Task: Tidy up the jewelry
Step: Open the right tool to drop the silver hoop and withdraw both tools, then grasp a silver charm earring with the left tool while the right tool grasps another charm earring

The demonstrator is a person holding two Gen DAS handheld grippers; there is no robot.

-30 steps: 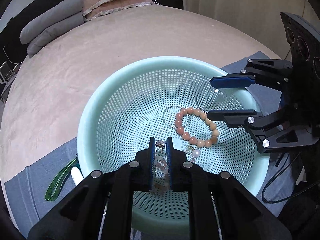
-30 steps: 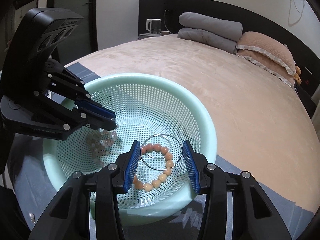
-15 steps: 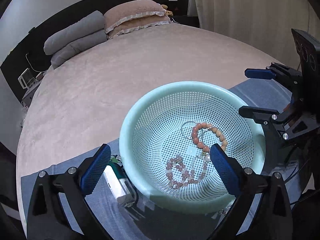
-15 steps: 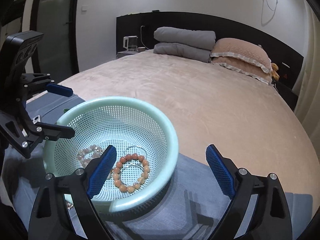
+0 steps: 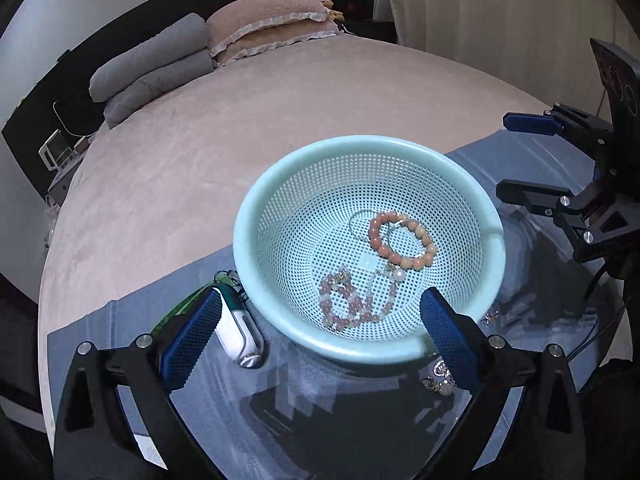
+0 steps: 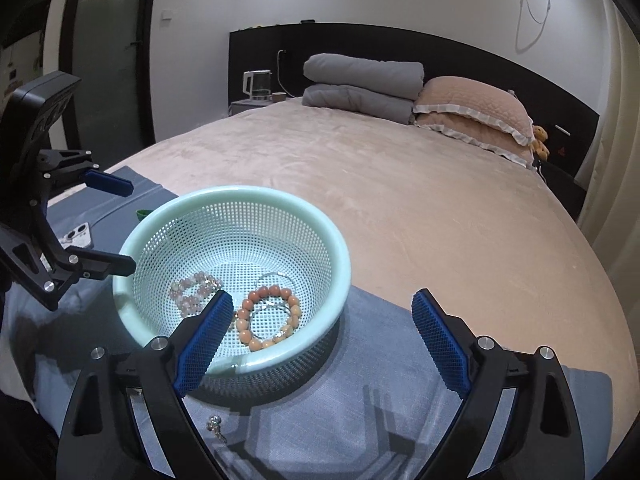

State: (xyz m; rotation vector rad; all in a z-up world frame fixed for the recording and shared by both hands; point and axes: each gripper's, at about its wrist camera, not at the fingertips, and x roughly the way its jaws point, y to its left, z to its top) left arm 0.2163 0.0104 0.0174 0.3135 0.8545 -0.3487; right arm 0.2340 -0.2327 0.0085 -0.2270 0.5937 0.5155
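A mint-green mesh basket (image 5: 280, 184) (image 6: 320, 224) stands on a grey-blue cloth (image 5: 320, 420) on the bed. In it lie an orange bead bracelet (image 5: 400, 258) (image 6: 256, 344), a pink bead bracelet (image 5: 344, 304) (image 6: 188, 292) and a thin silver ring (image 6: 276, 276). My left gripper (image 5: 320, 332) is wide open and empty, held above the basket's near rim. My right gripper (image 6: 324, 340) is wide open and empty, above the basket's right side. Small metal trinkets lie on the cloth outside the basket (image 5: 440, 380) (image 6: 216, 426).
A white and green device (image 5: 240, 328) with a green strap lies on the cloth left of the basket. A phone (image 6: 78, 236) lies on the cloth near the left gripper. Pillows (image 6: 472, 108) and folded grey bedding (image 6: 360, 84) sit at the bed's head.
My left gripper let go of the pink bracelet into the basket, opened wide and pulled back. My right gripper also opened wide and drew back up from the basket.
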